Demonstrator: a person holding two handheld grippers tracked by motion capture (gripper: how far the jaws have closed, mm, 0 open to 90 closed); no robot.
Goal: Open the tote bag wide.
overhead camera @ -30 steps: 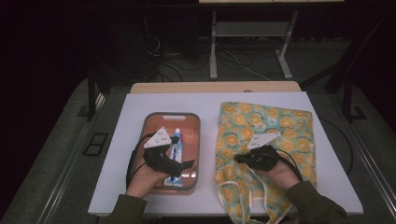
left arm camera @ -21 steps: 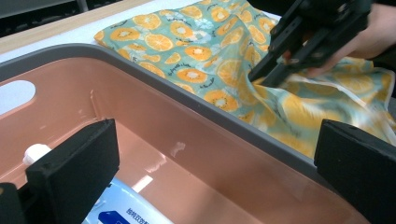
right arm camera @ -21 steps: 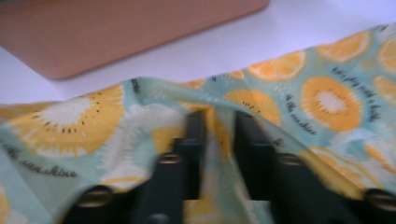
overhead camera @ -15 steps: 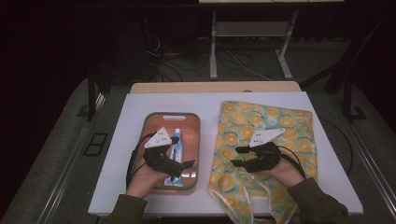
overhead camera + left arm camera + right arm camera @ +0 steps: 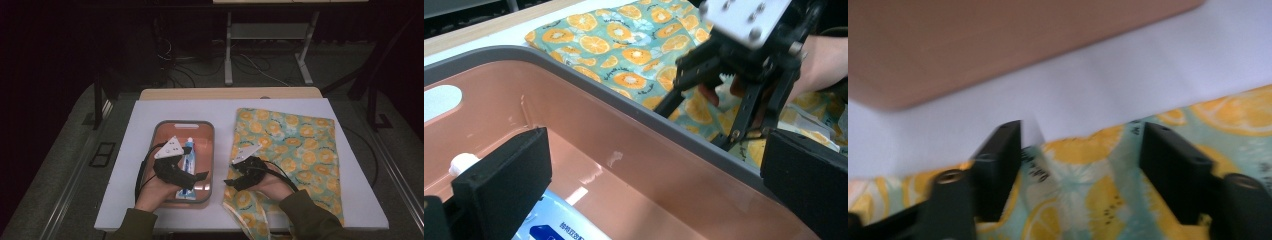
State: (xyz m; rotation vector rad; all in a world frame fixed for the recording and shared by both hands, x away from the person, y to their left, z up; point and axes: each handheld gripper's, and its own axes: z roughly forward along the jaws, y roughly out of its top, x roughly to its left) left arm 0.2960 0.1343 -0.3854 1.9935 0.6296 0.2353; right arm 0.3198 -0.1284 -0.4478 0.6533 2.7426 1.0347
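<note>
Right tool (image 5: 231,181), jaws just opened and empty, straddles the fabric bag's (image 5: 295,150) near-left edge, beside the tray (image 5: 212,150).

A dark recording lab: white table (image 5: 150,210), floor cables (image 5: 250,62), metal stand (image 5: 267,35).

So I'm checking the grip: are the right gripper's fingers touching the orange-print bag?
Cannot tell. In the right gripper view the fingers stand open over the bag; blur hides any contact.
</note>
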